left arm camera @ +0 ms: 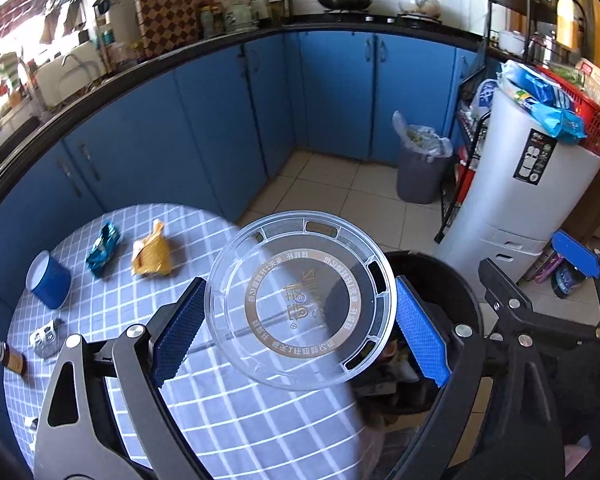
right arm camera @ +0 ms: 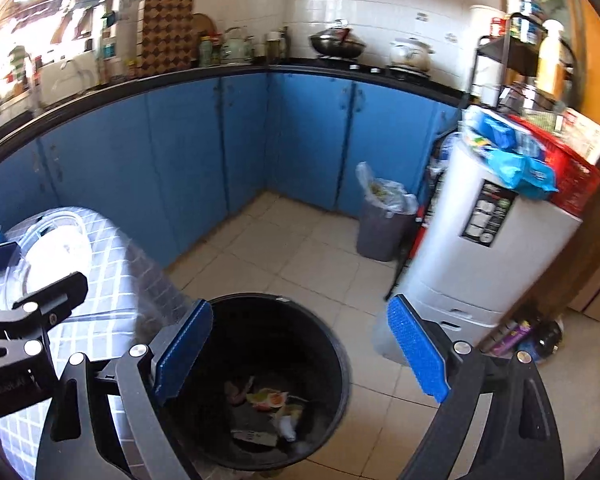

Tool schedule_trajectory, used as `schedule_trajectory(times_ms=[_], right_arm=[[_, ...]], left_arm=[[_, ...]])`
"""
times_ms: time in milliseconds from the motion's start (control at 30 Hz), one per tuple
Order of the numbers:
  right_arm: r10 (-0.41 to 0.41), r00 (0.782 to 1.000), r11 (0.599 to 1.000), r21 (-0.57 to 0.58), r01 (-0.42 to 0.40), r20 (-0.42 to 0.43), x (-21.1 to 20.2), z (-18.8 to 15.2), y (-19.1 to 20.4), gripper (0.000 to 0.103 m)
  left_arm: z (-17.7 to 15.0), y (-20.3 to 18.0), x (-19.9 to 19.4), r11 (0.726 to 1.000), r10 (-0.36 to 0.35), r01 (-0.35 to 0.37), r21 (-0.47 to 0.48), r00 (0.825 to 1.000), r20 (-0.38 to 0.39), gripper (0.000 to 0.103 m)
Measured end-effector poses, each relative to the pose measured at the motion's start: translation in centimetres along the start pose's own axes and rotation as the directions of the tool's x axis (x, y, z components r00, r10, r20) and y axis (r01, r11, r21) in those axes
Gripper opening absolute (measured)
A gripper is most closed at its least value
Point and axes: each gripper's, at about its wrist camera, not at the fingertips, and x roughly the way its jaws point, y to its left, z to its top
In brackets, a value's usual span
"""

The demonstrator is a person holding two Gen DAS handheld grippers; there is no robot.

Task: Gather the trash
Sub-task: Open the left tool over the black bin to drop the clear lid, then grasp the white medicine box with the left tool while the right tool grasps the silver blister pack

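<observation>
Clear plastic, thin and likely feather-light, the lid (left arm camera: pixel 300 300) sat clamped edge to edge in the left gripper (left arm camera: pixel 298 326) at frame centre. The right gripper (right arm camera: pixel 300 354) hung empty, fingers apart, above the black bin (right arm camera: pixel 260 380).

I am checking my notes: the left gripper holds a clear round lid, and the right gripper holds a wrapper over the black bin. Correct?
Not quite. The left gripper holds the clear lid, but the right gripper is empty, jaws open over the black bin, as the right wrist view shows.
</observation>
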Motion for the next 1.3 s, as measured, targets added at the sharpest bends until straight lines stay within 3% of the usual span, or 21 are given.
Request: schedule_trajectory(times_ms=[200, 333, 600, 733, 967, 1100, 1300], right_arm=[[-0.054, 0.999, 0.998, 0.03, 0.054, 0.001, 0.1, 0.0, -2.1, 0.087], [-0.062, 0.998, 0.997, 0.046, 0.062, -0.005, 0.5, 0.0, -3.0, 0.087], [-0.026, 1.0, 0.999, 0.025, 0.026, -0.011, 0.8, 0.2, -1.3, 0.087], [0.017, 1.0, 1.0, -0.003, -0.017, -0.012, 0.7, 0.4, 0.9, 0.087], [0.11, 0.994, 0.99, -0.082, -0.111, -0.01, -0.2, 0.8, 6.6, 0.087], [0.187, 0.982, 0.973, -0.134, -0.187, -0.011, -1.1, 1.0, 11.1, 0.087], [0.291, 0.956, 0.935, -0.206, -0.29, -0.026, -2.8, 0.7, 18.2, 0.087]], left_arm=[[0.7, -1.5, 1.2, 0.999, -0.047, 0.047, -0.002, 0.999, -0.022, 0.09], [1.0, -2.1, 1.8, 0.999, -0.054, 0.054, 0.004, 0.998, -0.028, 0.096], [0.5, -0.9, 2.0, 1.0, -0.018, 0.017, -0.012, 0.999, -0.036, 0.096], [-0.4, 1.6, 1.7, 0.998, 0.019, -0.021, -0.051, 0.999, -0.045, 0.096], [-3.5, 8.1, -0.7, 0.98, 0.15, -0.154, -0.129, 0.988, -0.04, 0.096], [-5.8, 12.9, -2.2, 0.954, 0.231, -0.238, -0.185, 0.971, -0.059, 0.096], [-10.1, 20.1, -4.9, 0.891, 0.338, -0.355, -0.283, 0.935, -0.108, 0.096]])
